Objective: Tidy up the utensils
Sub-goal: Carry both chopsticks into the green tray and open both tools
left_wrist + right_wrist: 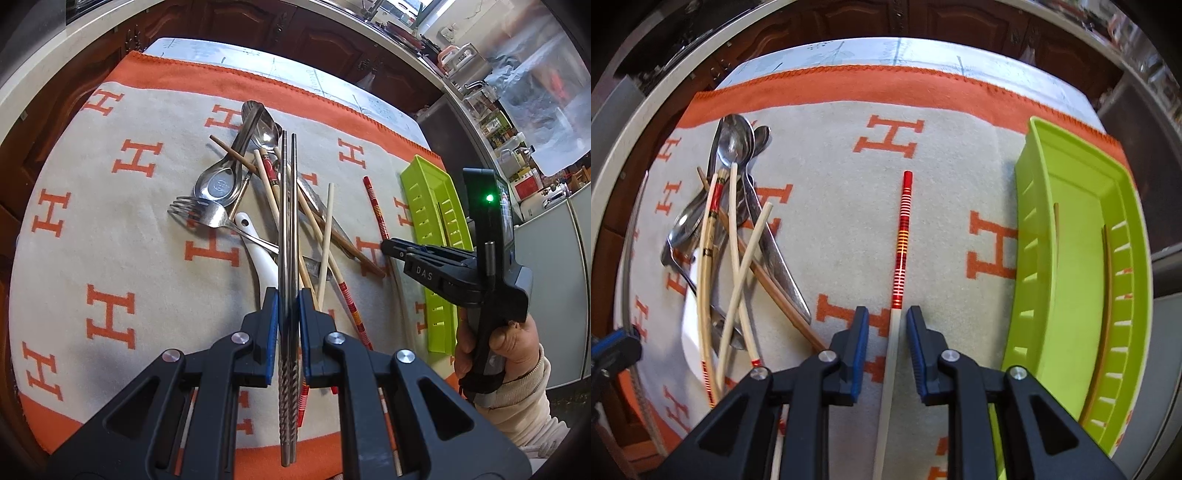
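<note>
the green tray (1071, 258) lies at the right edge of the worktop; the left gripper (288, 306) jaws clamp two stiff, slick metal chopsticks (289, 206) mid-length, while the right gripper (886, 325) jaws straddle a light red-banded chopstick (899, 258), pads not touching, near its pale end.

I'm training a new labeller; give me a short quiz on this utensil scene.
1. True or false: the left gripper holds a cup.
2. The tray is: A green, B blue, C white.
3. What lies between the jaws of the right gripper?
Key: 1 false, it grips metal chopsticks; 2 A; 3 a red-banded chopstick, with gaps on both sides.
</note>
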Available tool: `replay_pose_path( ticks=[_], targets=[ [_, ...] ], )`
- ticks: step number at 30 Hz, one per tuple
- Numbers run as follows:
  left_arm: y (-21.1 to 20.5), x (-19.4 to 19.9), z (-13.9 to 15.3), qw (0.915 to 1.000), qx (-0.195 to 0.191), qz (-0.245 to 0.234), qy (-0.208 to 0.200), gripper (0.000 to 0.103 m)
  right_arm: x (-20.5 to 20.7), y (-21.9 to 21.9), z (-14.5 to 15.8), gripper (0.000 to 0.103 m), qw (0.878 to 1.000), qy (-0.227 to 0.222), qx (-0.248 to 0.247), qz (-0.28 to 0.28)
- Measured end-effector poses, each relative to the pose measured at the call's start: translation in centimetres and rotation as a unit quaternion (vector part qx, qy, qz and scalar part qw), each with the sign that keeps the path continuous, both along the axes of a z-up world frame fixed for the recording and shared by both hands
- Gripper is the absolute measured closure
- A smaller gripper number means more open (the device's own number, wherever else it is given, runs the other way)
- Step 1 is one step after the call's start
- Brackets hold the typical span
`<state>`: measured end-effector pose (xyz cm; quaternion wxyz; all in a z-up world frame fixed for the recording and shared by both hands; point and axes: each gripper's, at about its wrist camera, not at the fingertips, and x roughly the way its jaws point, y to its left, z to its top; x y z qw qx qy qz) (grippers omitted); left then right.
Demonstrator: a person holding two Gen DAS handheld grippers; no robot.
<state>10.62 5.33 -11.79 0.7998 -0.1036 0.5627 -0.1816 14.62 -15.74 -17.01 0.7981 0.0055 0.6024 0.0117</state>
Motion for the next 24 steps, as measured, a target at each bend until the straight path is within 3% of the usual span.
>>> replay_pose_path(
  ticks=[2, 13, 19, 24],
  targets=[
    [0.0, -0.3, 0.1, 1.0000, 0.001, 0.000, -0.001, 0.095, -0.2, -0.3, 0.0, 0.098, 1.000, -0.005, 0.001, -0.005],
    [0.5, -2.3, 0.9, 1.0000, 0.000, -0.003, -0.001, 0.095, -4.2, -1.7, 2.6, 0.098, 0.996, -0.025, 0.079, -0.027],
    [-0.1, -3.7, 2.7, 0.9997, -0.016, -0.014, -0.015, 0.095, -7.3, -2.2, 4.9, 0.098, 0.989, -0.036, 0.139, -0.022],
    [-2.0, -4.2, 4.9, 0.9986, -0.026, -0.032, -0.034, 0.095, -8.4, -2.7, 7.1, 0.098, 0.984, -0.063, 0.162, -0.024]
  ],
)
